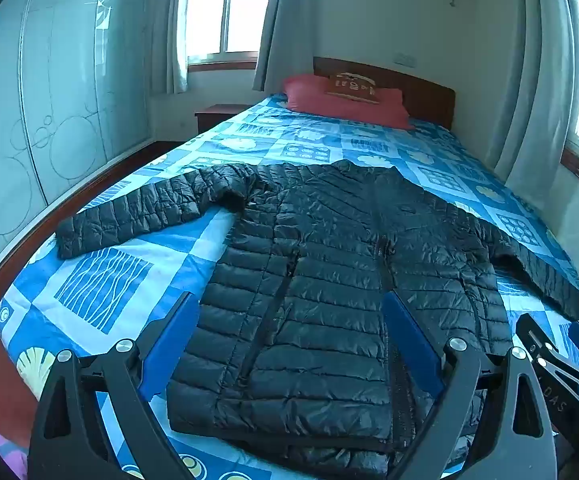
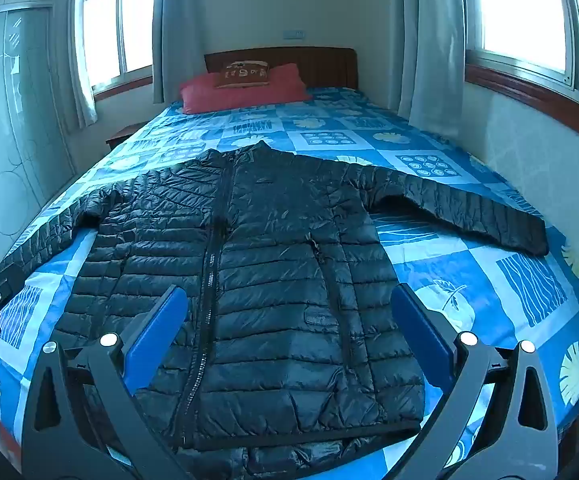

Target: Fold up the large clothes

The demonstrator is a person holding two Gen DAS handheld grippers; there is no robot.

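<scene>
Nearest, the left claw and the right claw are held above the foot edge of the bed, each with its blue fingers spread wide apart and nothing gripped. A black quilted jacket is laid flat, front up and zipped, its hem at the foot edge, both sleeves stretched toward the side edges. Farther off, a red pillow with a small brown cushion is seen at the head edge, against the wooden headboard.

Bluish window daylight, fisheye-warped, sharp.
</scene>
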